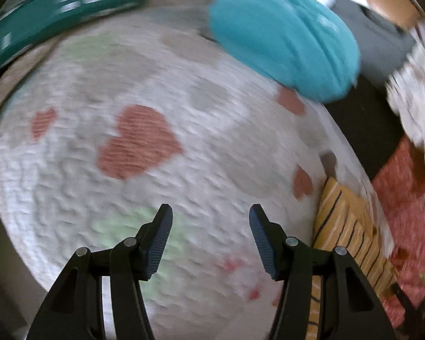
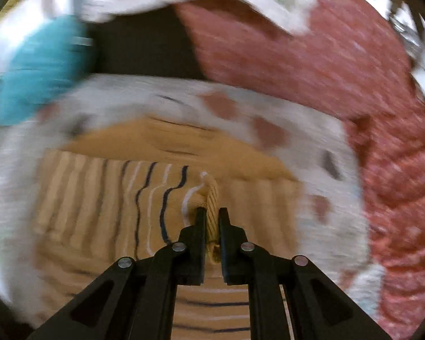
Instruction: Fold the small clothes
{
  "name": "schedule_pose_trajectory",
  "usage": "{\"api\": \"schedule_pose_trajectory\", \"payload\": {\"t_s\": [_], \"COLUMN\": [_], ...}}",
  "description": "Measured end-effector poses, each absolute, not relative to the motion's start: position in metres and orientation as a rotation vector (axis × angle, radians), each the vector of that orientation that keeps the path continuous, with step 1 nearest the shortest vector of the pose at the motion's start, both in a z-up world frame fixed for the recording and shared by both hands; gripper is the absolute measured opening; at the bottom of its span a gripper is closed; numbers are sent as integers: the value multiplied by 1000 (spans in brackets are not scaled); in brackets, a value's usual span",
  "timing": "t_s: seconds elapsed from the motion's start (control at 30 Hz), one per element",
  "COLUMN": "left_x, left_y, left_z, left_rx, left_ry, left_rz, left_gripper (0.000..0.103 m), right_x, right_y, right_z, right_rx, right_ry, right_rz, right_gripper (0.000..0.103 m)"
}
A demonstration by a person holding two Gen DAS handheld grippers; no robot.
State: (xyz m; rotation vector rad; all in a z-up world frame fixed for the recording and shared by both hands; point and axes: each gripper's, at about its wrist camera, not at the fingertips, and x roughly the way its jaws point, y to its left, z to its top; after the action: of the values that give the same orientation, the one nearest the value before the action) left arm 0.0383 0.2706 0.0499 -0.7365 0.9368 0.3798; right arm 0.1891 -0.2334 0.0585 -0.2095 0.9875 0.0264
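A yellow striped garment [image 2: 113, 195] with dark and white lines lies on a white cloth with red hearts [image 2: 320, 141]. My right gripper [image 2: 212, 212] is shut on a ribbed edge of the yellow garment, pinched between its fingers. In the left wrist view my left gripper [image 1: 211, 212] is open and empty above the white heart cloth [image 1: 155, 113]; the yellow striped garment [image 1: 342, 226] lies at its right. Both views are blurred by motion.
A teal garment [image 1: 283, 42] [image 2: 39, 76] lies at the far edge of the heart cloth. A red knitted cloth [image 2: 340, 56] [image 1: 405, 198] lies to the right. A green slatted crate [image 1: 56, 8] stands at the far left. A white patterned cloth [image 1: 410, 90] lies at the right.
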Motion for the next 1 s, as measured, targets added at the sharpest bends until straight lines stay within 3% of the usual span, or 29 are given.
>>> {"api": "schedule_pose_trajectory", "payload": {"t_s": [0.3, 0.4, 0.53, 0.73, 1.0], "left_x": [78, 85, 90, 90, 35], "left_y": [198, 179, 160, 151, 150], "left_z": [37, 33, 28, 5, -4], "left_rx": [-607, -572, -531, -597, -747], "left_ry": [1054, 1088, 1126, 1198, 1187], "left_rz": [183, 121, 70, 0, -86], "left_gripper": [55, 55, 55, 55, 60], "right_x": [234, 240, 221, 146, 19], "right_y": [-303, -309, -346, -403, -412], "right_z": [-15, -19, -2, 1, -49], "right_rx": [-229, -211, -7, 233, 477], "right_ry": [1094, 1102, 1063, 1104, 1211], "right_rz": [-207, -218, -191, -169, -10], "right_gripper": [11, 22, 51, 52, 52]}}
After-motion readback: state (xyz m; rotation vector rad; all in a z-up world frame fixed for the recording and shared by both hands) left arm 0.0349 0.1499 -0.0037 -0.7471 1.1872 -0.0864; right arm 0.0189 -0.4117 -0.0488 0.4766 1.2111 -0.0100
